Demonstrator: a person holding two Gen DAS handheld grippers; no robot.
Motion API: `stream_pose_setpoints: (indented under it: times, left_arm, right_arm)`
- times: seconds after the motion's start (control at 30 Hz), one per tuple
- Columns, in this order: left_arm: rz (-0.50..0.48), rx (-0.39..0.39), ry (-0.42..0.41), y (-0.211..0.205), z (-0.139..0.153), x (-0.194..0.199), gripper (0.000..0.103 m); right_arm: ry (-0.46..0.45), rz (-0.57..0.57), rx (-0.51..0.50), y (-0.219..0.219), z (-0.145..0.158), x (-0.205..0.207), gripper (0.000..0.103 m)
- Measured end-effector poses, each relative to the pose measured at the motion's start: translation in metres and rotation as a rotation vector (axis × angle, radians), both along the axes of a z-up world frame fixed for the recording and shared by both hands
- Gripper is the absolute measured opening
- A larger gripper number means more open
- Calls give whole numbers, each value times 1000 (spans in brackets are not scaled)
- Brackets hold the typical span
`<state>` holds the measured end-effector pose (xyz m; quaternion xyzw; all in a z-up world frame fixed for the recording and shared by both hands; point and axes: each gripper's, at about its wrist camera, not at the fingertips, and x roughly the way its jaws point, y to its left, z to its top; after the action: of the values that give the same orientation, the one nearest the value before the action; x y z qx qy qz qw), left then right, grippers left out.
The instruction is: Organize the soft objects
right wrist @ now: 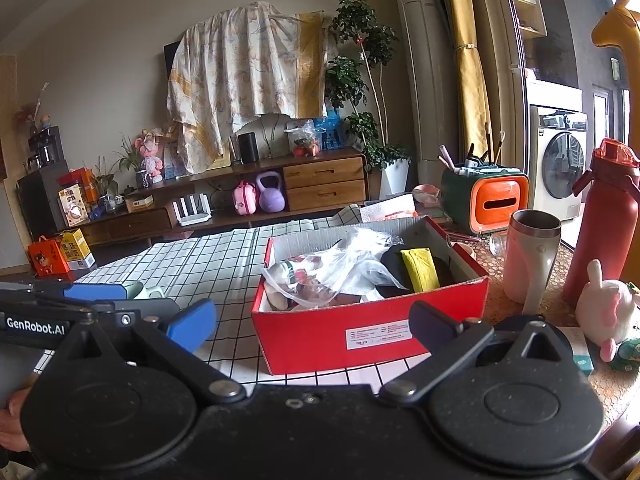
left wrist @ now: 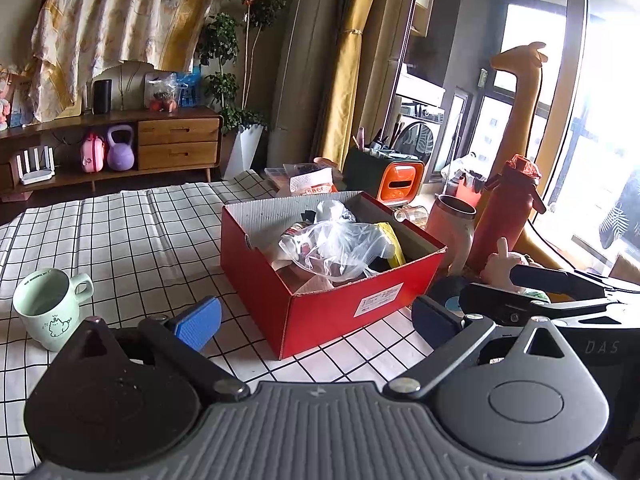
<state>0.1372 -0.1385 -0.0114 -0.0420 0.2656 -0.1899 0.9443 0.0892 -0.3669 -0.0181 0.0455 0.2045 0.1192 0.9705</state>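
A red cardboard box (left wrist: 320,316) (right wrist: 312,332) stands open on the checked tablecloth. It holds a clear plastic bag (left wrist: 336,244) (right wrist: 340,268), a yellow soft item (right wrist: 420,272) (left wrist: 394,242) on dark cloth, and other soft things. A white and pink plush bunny (right wrist: 604,312) (left wrist: 502,266) sits right of the box. My left gripper (left wrist: 316,320) is open and empty, in front of the box. My right gripper (right wrist: 312,322) is open and empty, also in front of the box. The right gripper shows at the right of the left wrist view (left wrist: 532,296).
A pale green mug (left wrist: 48,308) stands at the left. A pink tumbler (right wrist: 530,256) and a red bottle (right wrist: 604,220) stand right of the box. An orange and green organiser (right wrist: 484,200) sits behind. A giraffe toy (left wrist: 520,112) stands by the window.
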Motion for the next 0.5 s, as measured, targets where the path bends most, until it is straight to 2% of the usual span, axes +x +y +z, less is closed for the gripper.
stream_pose_setpoints:
  times: [0.5]
  left_arm:
    - [1,8,1,0,-2,1,102]
  right_arm:
    - [10,7,-3,1,-2,-1,103]
